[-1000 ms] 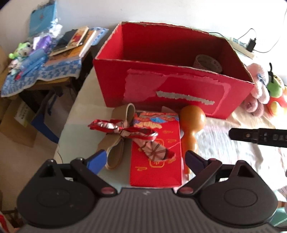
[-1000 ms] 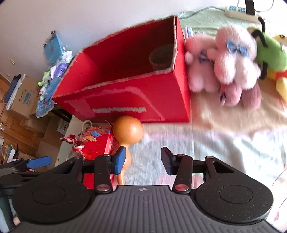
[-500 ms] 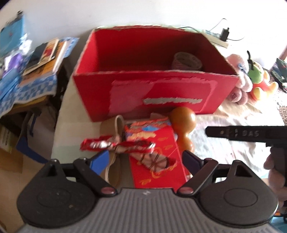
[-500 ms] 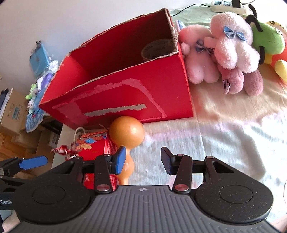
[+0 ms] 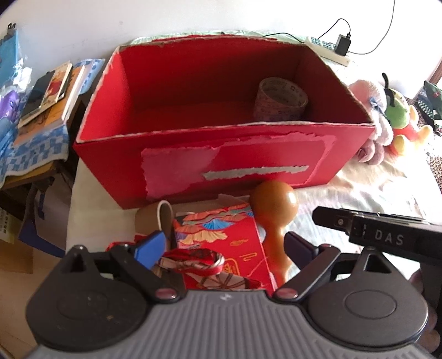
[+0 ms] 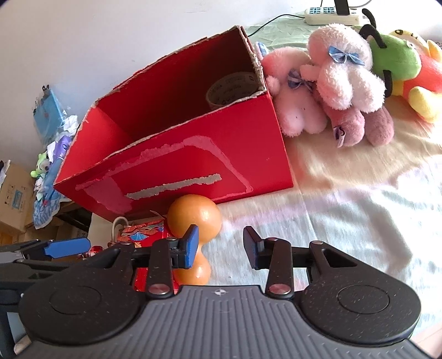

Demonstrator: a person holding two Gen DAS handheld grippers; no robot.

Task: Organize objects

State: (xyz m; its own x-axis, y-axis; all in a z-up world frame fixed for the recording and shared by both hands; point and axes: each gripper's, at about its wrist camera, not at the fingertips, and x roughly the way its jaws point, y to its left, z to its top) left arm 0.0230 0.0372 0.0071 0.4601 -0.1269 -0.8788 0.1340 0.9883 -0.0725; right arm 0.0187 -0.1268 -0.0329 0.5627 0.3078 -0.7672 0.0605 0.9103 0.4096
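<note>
An open red cardboard box (image 5: 237, 168) (image 6: 179, 154) stands on the bed with a patterned tape roll (image 5: 280, 99) (image 6: 232, 88) inside at its right end. In front of it lie an orange gourd (image 5: 273, 204) (image 6: 194, 215), a flat red packet (image 5: 221, 243) with a fan pattern, a red ribbon bundle (image 5: 193, 256) and a brown tape roll (image 5: 158, 218). My left gripper (image 5: 223, 247) is open low over the packet, with the ribbon bundle between its fingers. My right gripper (image 6: 221, 248) is open just right of the gourd, its left fingertip (image 6: 190, 248) overlapping it.
Pink plush toys (image 6: 331, 82) and a green and yellow one (image 6: 395, 60) lie right of the box. A power strip (image 6: 328, 15) lies at the back by the wall. A cluttered side table with books (image 5: 47, 91) stands to the left, past the bed edge.
My left gripper has moved forward and lower, so the ribbon bundle and packet now sit between its fingers. My right gripper has come closer to the gourd. Both stay open.
</note>
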